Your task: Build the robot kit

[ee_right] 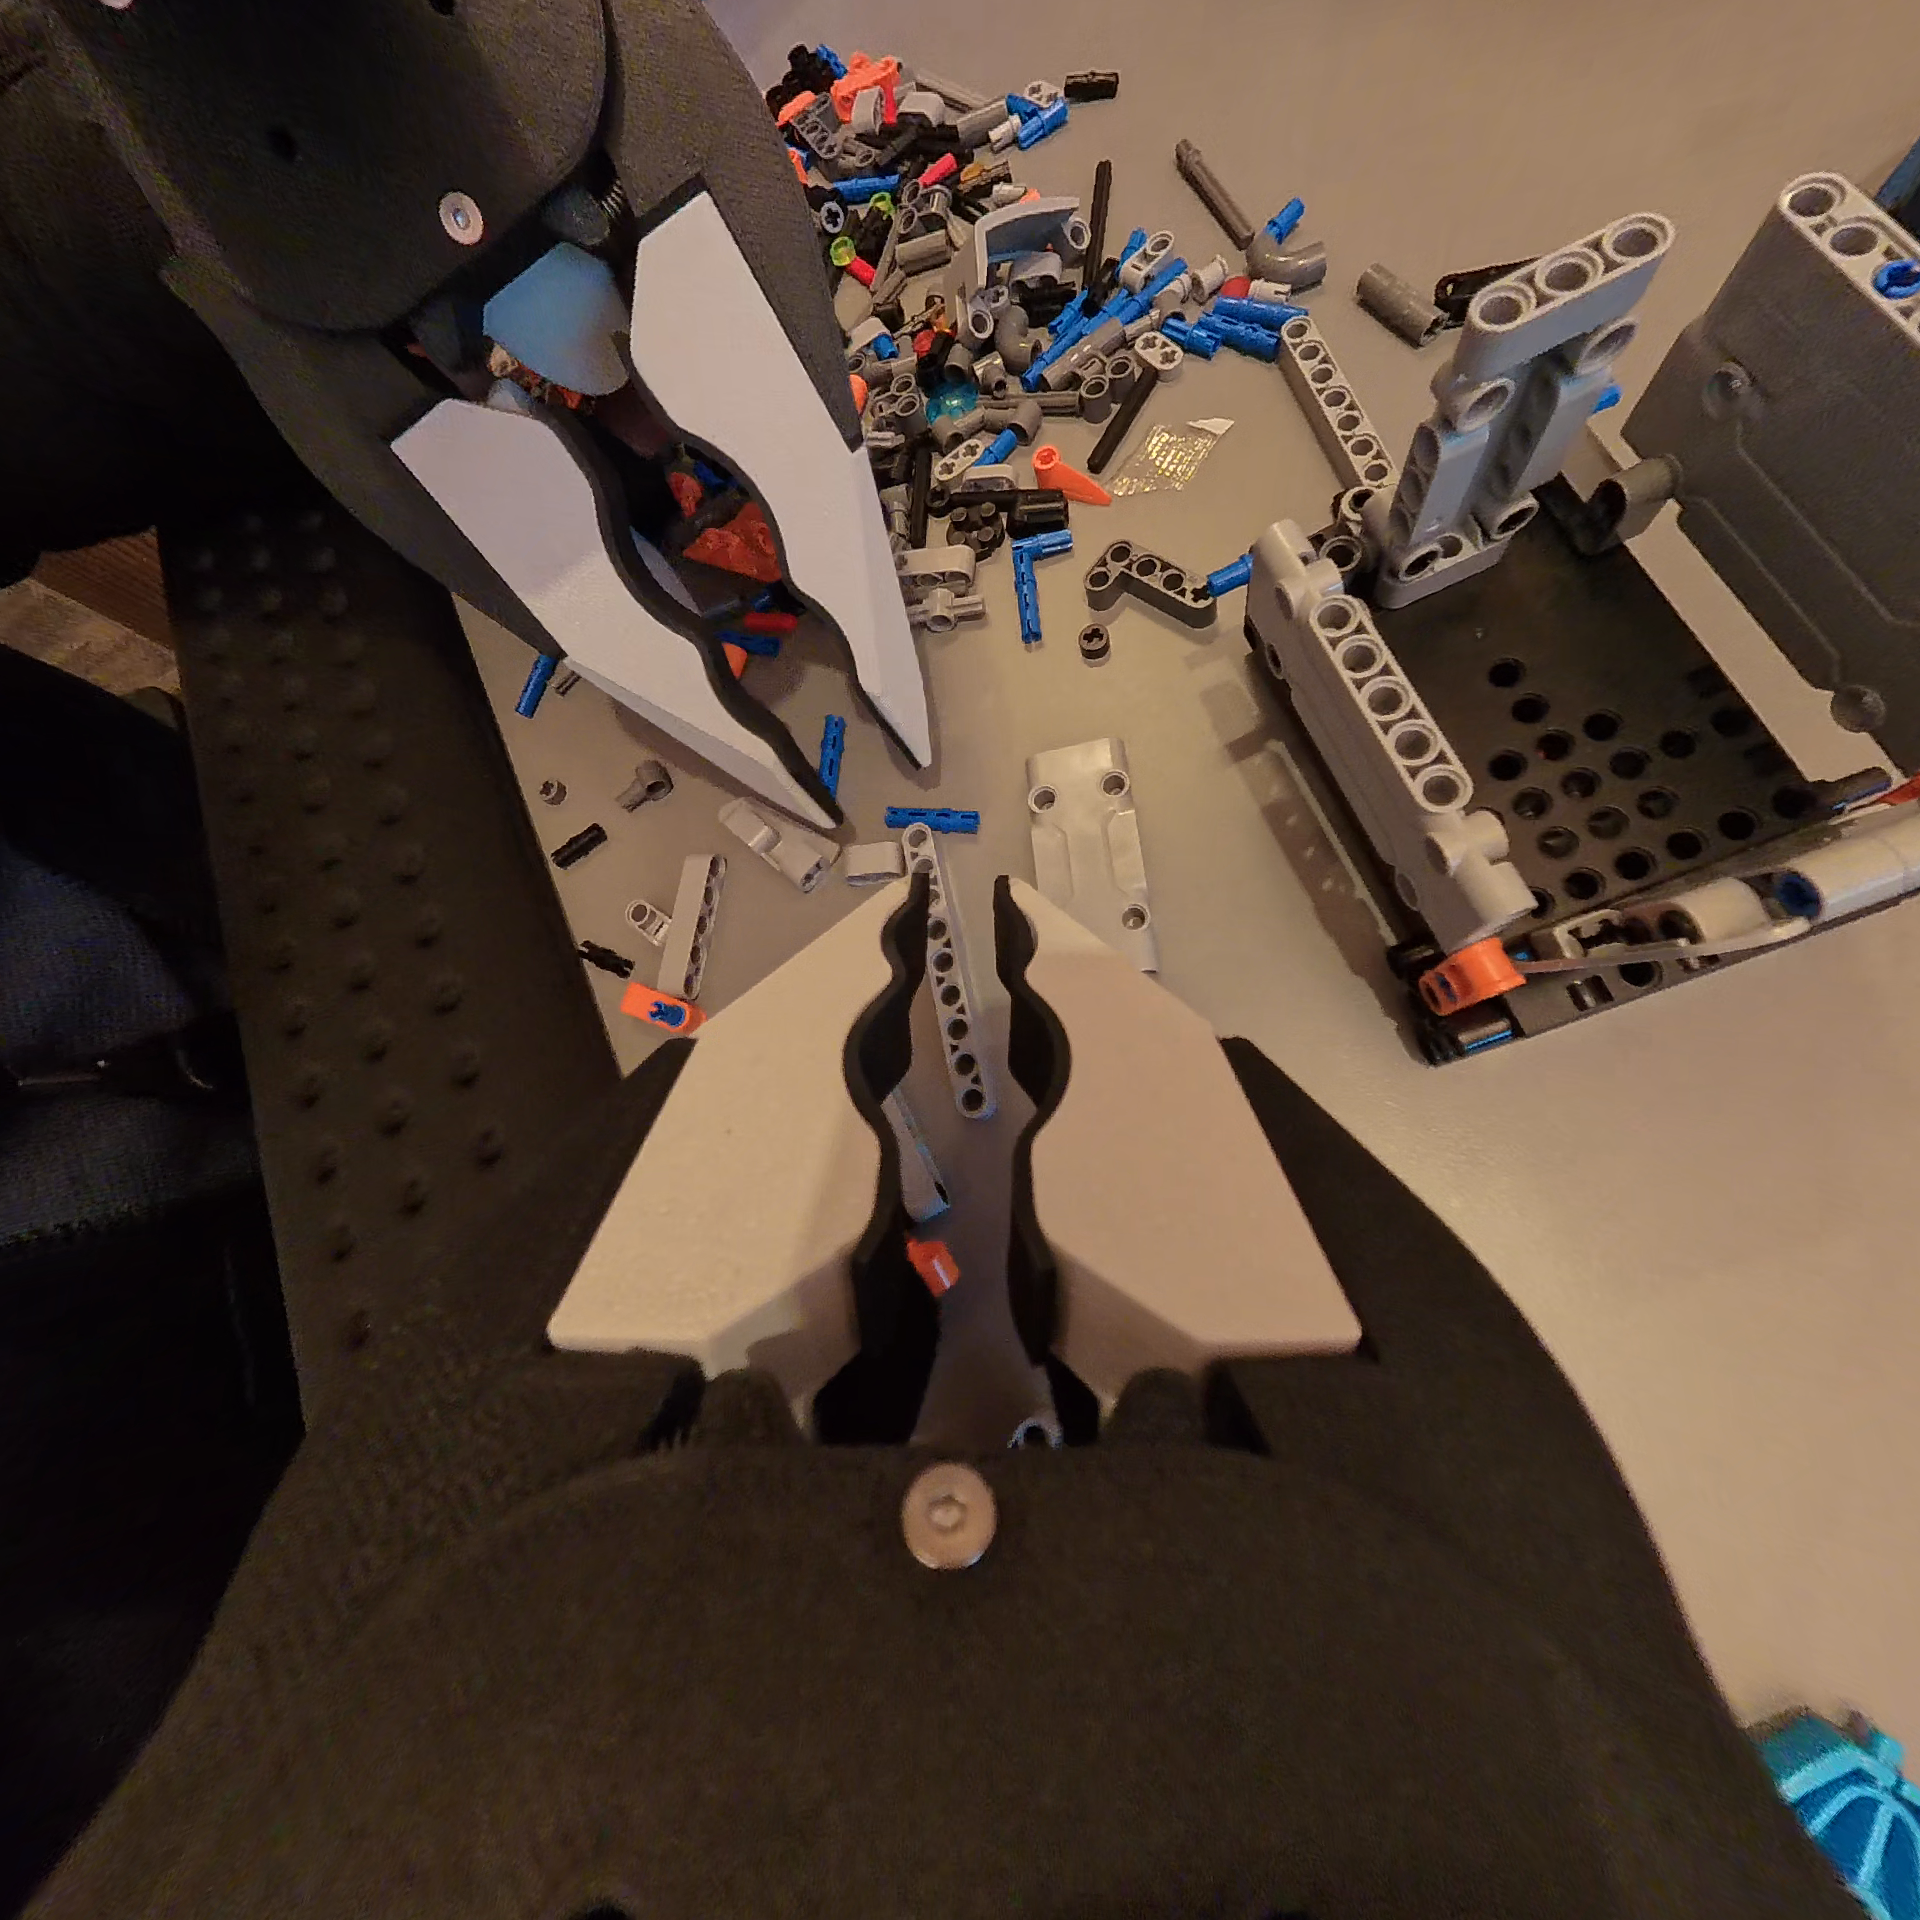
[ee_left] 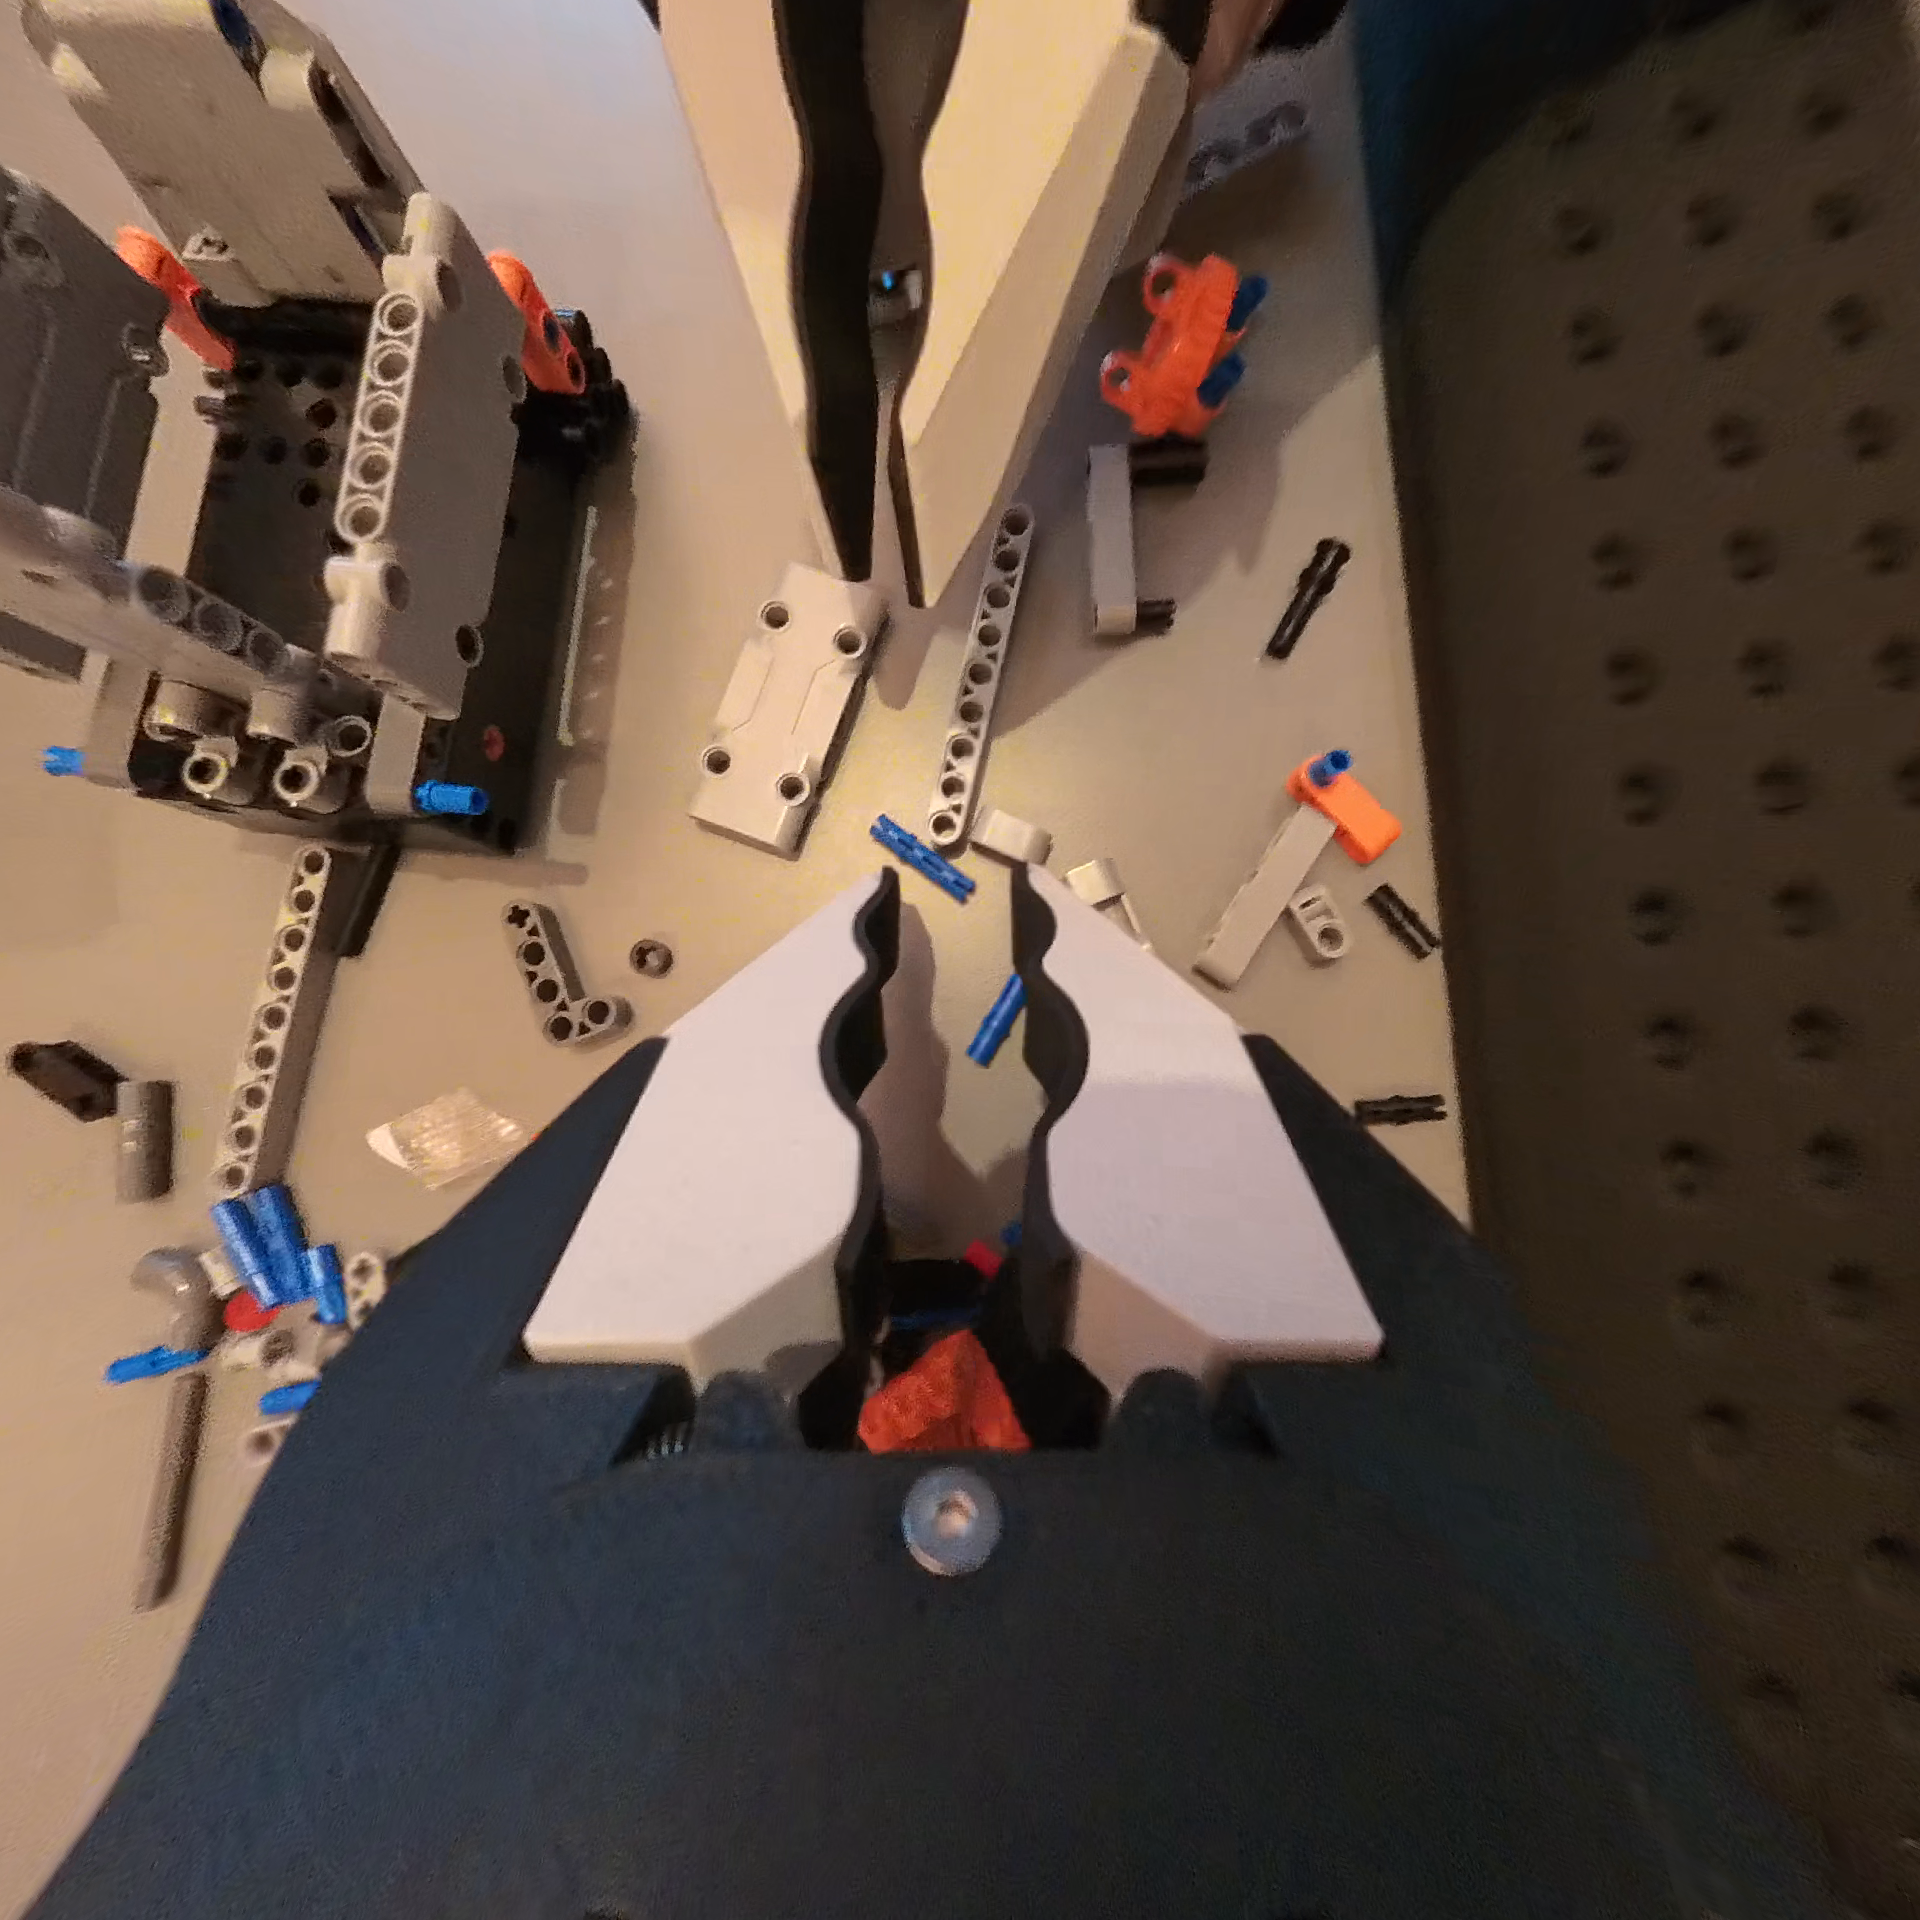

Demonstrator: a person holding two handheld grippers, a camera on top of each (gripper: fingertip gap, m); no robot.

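My left gripper [ee_left: 956, 883] is open and empty, low over the grey table. One blue pin [ee_left: 997, 1018] lies between its fingers and a second blue pin [ee_left: 923, 854] lies just ahead of its tips. In the right wrist view the left gripper [ee_right: 878, 784] comes in from the upper left. My right gripper [ee_right: 961, 883] is narrowly open and empty, above a long grey holed beam [ee_right: 951, 987] that lies flat on the table. A flat grey panel [ee_right: 1091, 852] lies just right of its tips. In the left wrist view the right gripper [ee_left: 888, 592] points down beside that panel [ee_left: 790, 707] and beam [ee_left: 982, 675].
A partly built grey model on a black perforated base [ee_right: 1590, 769] stands to the right; it also shows in the left wrist view [ee_left: 312, 447]. A pile of small parts [ee_right: 987, 312] lies at the back. A black dotted mat [ee_left: 1662, 831] borders the table. An orange assembly [ee_left: 1179, 348] lies near it. Left tips to right tips: about 5 centimetres.
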